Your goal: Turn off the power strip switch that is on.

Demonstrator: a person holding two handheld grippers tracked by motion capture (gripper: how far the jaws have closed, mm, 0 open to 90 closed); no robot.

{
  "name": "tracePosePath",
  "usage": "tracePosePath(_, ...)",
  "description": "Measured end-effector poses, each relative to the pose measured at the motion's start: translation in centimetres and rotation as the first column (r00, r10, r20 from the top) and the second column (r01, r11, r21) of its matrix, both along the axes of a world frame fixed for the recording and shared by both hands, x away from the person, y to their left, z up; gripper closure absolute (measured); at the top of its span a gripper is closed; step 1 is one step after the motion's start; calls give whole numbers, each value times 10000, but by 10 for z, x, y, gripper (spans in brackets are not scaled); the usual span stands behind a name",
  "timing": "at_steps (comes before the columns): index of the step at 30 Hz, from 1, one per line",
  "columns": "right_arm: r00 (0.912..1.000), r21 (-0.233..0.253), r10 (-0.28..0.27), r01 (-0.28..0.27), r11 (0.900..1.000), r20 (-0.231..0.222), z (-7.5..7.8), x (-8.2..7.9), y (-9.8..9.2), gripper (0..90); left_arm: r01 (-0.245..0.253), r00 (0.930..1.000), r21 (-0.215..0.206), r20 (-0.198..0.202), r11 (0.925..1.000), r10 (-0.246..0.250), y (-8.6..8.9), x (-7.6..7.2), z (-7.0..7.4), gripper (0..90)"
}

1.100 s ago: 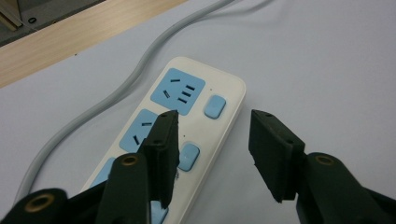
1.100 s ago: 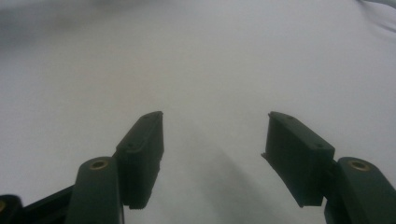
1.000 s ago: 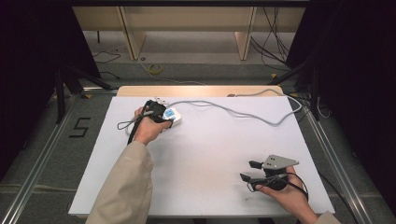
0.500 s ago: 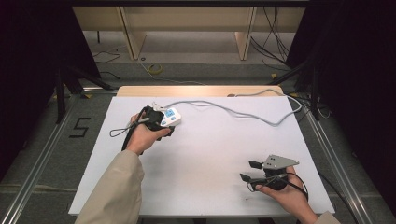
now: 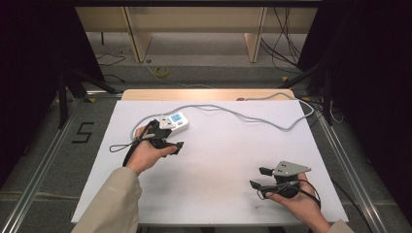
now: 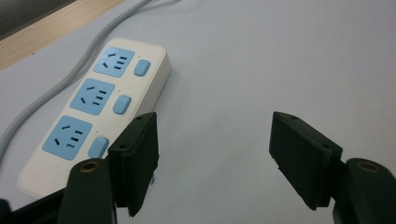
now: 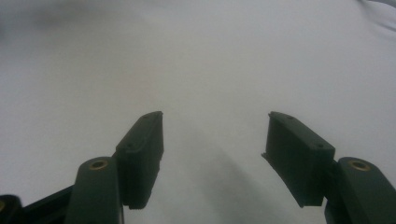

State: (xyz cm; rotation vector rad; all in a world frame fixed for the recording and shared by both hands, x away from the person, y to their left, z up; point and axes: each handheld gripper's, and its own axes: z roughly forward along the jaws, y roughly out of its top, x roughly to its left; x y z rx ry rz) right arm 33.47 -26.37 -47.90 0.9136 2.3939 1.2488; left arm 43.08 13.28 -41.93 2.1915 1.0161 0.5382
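A: Since half a second ago the left gripper has swung a little toward the middle of the counter, and its jaws now point right and away from the person. The power strip has not shifted.

B: And the right gripper?

A: It sits in the same near-right spot, held in the right hand, with the grey three-cornered plate on top. Its jaws point left.

B: Are either set of jaws gripping anything?

A: No. In the left gripper view the left gripper has its jaws spread wide with bare white counter between them. In the right gripper view the right gripper stands just as wide apart over plain white surface.

B: Where is the power strip?

A: At the far left part of the counter, just beyond the left hand. In the left gripper view the power strip lies flat to the left of the jaws; it is white with three blue sockets, each with a blue switch. The left jaw overlaps its near corner. I cannot tell whether it touches.

B: The cord?

A: The grey cable runs from the strip across the far side and off the right edge.
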Motion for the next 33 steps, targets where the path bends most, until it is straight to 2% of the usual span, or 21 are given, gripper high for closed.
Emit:
tracePosePath(10,10000,33,-19,19,10000,35,0,0,0,377,321,9992,-249,233,9992,-315,-1,-29,-11,324)
tracePosePath(18,10000,15,-5,5,10000,51,0,0,0,376,861,9960,-293,261,9959,-853,-5,-55,-27,320)
tracePosePath(27,10000,7,-19,19,10000,32,0,-1,1,375,1081,9935,-406,402,9933,-1064,-5,-73,-41,308)
tracePosePath(32,10000,32,-16,16,10000,46,0,-1,0,375,1226,9918,-256,400,9921,-1215,-4,-80,-45,304)
tracePosePath(33,10000,27,-19,19,10000,42,0,-1,0,375,1185,9923,-341,408,9924,-1171,-4,-82,-46,305)
